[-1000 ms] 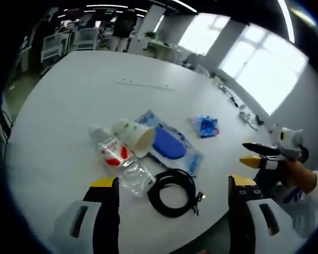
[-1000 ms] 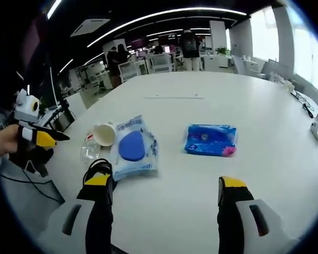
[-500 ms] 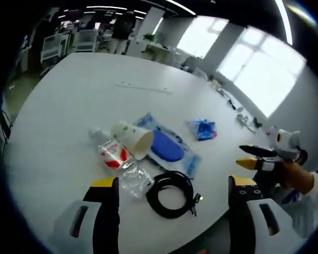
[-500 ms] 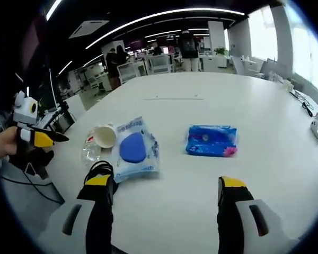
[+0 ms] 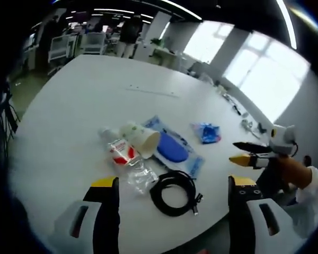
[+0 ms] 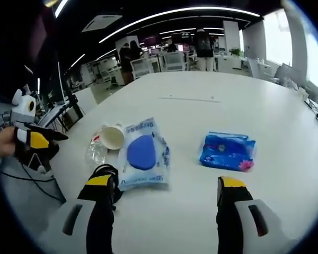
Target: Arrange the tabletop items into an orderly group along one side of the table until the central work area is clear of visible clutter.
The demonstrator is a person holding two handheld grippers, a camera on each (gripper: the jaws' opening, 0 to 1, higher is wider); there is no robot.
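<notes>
On the white table (image 5: 79, 100) lies a cluster: a crushed clear bottle (image 5: 124, 159) with a red label, a paper cup (image 5: 143, 138) on its side, a clear bag with a blue oval item (image 5: 172, 150), a coiled black cable (image 5: 172, 193) and a blue pack (image 5: 206, 132). My left gripper (image 5: 173, 182) hovers open above the table's near edge, over the cable. The right gripper (image 5: 244, 152) enters from the right, held by a hand. In the right gripper view, my right gripper (image 6: 166, 182) is open near the bag (image 6: 143, 153), the cup (image 6: 112, 136), the bottle (image 6: 95, 153) and the blue pack (image 6: 228, 151). The cable (image 6: 110, 172) is partly behind a jaw. The left gripper (image 6: 45, 137) shows at the left.
A thin strip (image 5: 151, 91) lies on the far half of the table (image 6: 212, 111). Small plugs and cords (image 5: 249, 124) sit by the table's window-side edge. Desks, chairs and standing people fill the room behind.
Both views have shifted a little with the hands. The items lie where they were, and both grippers have stayed open and empty.
</notes>
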